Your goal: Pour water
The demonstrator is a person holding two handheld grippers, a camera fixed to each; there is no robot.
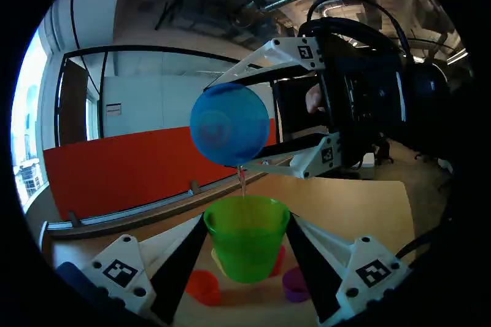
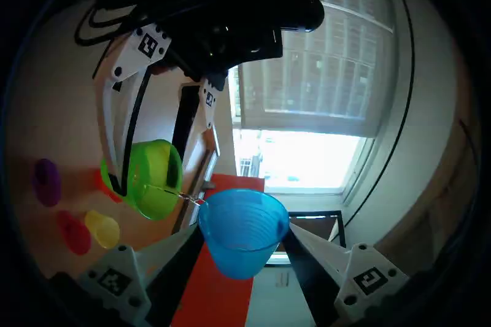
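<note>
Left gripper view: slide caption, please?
Blue cup in right gripper trickles water into green cup in left gripper.

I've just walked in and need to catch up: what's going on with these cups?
A person is pouring water from one cup to another with two handheld grippers. The left gripper grips a green cup upright. The right gripper holds a blue cup tipped over above it. A thin stream of water runs from the blue cup's rim into the green one. A few small cups sit on the table beyond.
</note>
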